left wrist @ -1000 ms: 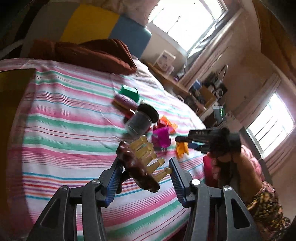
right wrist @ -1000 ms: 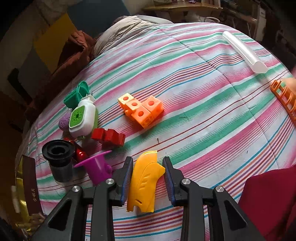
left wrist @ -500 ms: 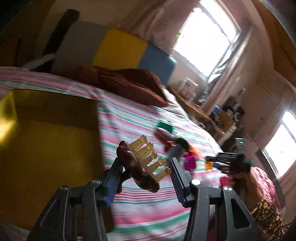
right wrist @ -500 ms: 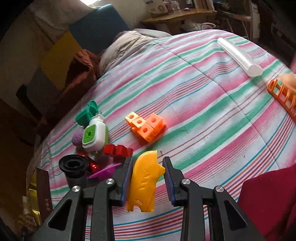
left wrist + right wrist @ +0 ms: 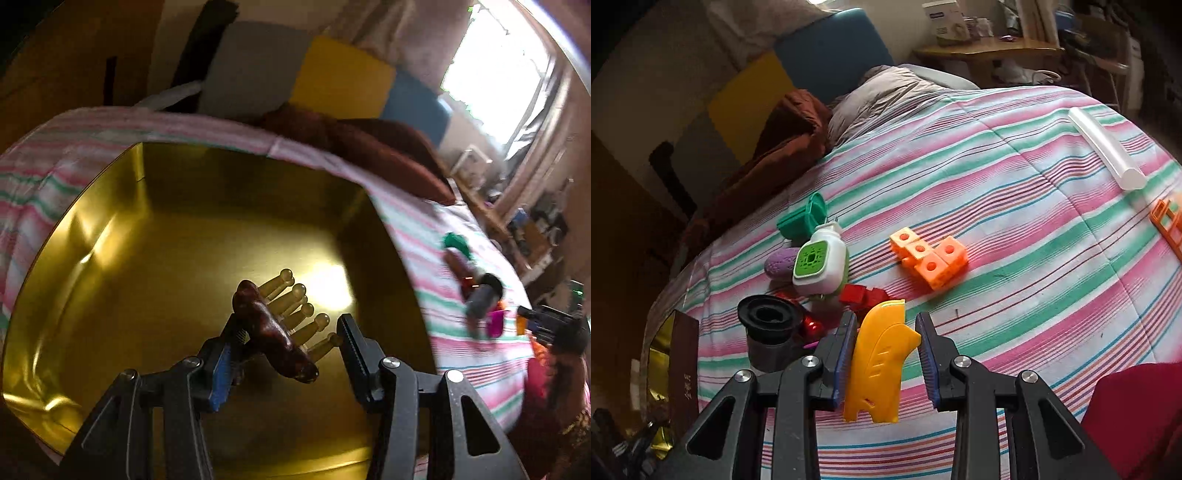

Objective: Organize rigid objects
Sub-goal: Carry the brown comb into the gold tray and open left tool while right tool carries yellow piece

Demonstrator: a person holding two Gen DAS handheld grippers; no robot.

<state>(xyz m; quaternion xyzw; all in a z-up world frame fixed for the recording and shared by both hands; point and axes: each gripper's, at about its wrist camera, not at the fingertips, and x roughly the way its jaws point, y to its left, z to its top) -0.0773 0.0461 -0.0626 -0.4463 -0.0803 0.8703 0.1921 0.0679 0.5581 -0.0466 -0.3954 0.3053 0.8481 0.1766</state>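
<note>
left hand-held gripper grasps the wooden massager over the gold tin; right hand-held gripper grasps a yellow piece. dropped from here, the massager may bounce out.

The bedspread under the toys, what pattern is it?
The bedspread has pink, green and white stripes, clearest in the right wrist view.
</note>
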